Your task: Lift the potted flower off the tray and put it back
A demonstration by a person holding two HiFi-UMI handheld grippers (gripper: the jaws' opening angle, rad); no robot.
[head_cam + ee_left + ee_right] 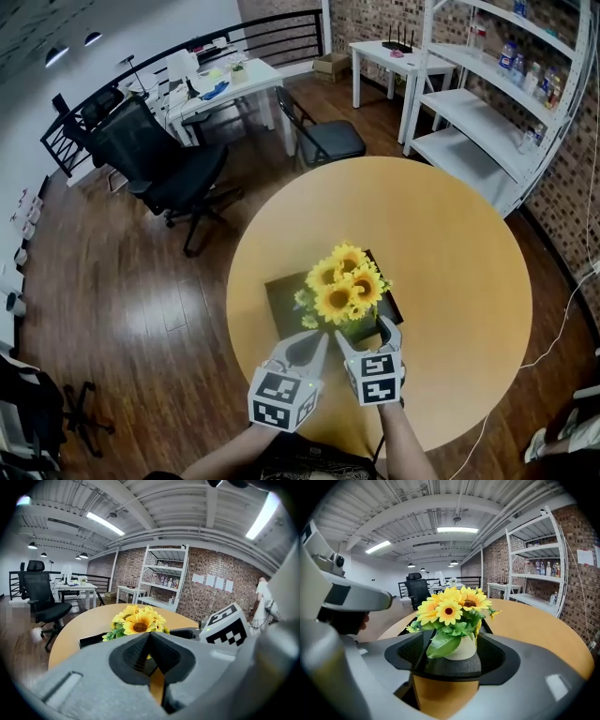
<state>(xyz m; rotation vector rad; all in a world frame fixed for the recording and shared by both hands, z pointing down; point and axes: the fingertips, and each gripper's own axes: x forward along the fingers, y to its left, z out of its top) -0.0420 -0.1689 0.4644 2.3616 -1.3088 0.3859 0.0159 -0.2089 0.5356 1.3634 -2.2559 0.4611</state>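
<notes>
One potted flower [345, 286] on tray [281, 302], mid-frame, between parted jaws of right hand-held gripper [364, 331]; left hand-held gripper [319, 340] closed, empty, beside it

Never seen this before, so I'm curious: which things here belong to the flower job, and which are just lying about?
Job: yellow sunflowers in a cream pot; dark flat tray; right gripper, open around the pot; left gripper, shut.
Lying about: black office chair; white desk; white shelving with bottles.
</notes>
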